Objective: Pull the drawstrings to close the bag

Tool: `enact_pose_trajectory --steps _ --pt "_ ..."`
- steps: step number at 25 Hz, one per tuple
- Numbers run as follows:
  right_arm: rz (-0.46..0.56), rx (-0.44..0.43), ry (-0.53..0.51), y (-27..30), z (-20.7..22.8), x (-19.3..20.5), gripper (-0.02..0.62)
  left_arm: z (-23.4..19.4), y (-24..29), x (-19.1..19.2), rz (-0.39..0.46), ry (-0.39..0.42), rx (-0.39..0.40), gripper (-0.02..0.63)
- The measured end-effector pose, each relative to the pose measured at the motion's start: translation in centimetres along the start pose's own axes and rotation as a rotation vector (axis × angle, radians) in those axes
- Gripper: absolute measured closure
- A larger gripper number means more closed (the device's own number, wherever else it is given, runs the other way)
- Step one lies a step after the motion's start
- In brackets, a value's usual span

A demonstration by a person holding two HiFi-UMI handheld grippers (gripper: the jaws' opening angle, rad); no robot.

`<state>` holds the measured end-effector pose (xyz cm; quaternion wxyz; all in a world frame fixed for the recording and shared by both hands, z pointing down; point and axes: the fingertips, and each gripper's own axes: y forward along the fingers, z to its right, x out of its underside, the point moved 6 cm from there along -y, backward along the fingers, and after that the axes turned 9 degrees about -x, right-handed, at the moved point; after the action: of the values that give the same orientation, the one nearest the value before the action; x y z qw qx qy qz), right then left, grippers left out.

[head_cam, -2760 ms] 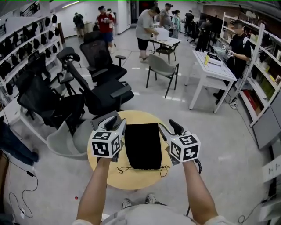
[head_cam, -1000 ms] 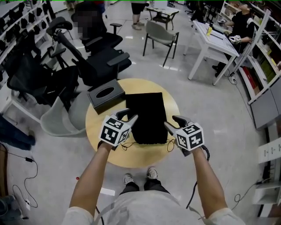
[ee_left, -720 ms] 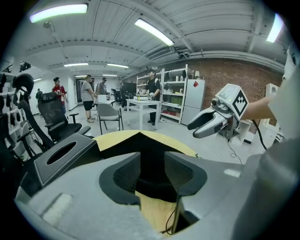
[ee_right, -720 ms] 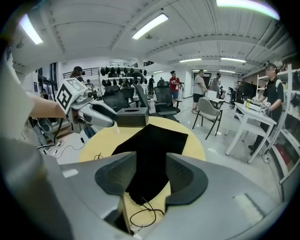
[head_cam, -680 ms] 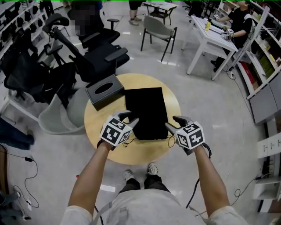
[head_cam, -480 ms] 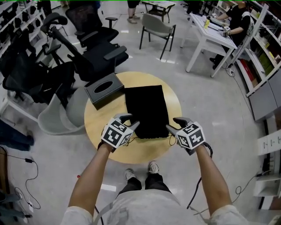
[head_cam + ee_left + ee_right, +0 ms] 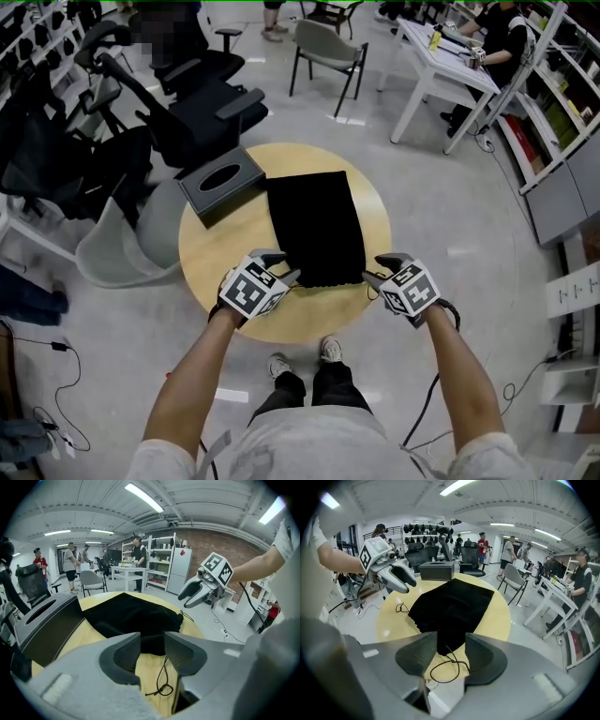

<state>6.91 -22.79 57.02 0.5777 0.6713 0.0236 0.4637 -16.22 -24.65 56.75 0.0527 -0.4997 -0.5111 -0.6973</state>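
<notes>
Black bag (image 7: 319,225) flat on round surface (image 7: 214,267); left tongs (image 7: 152,641) and right tongs (image 7: 451,644) spread, each above a drawstring loop (image 7: 161,679).

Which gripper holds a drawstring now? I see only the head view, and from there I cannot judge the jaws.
Observer: Neither. In the left gripper view, the left gripper has its jaws apart, and the left drawstring lies loose on the wooden table between them.
Operator: And the right side?
Observer: In the right gripper view, the right gripper is open too. The right drawstring lies as a loop between its jaws and is not pinched.
</notes>
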Motion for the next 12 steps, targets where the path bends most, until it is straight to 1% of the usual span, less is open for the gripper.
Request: enact_pose_trajectory --steps 4,7,12 --pt "-0.044 -0.013 -0.007 0.2 -0.1 0.9 0.408 1.0 0.4 0.6 -0.032 0.032 0.034 0.440" --pt "-0.091 -0.036 -0.061 0.8 -0.1 1.4 0.408 1.3 0.8 1.1 -0.049 0.035 0.045 0.440" --pt "-0.127 -0.077 -0.118 1.9 0.2 2.4 0.407 1.9 1.4 2.3 -0.091 0.048 0.059 0.440"
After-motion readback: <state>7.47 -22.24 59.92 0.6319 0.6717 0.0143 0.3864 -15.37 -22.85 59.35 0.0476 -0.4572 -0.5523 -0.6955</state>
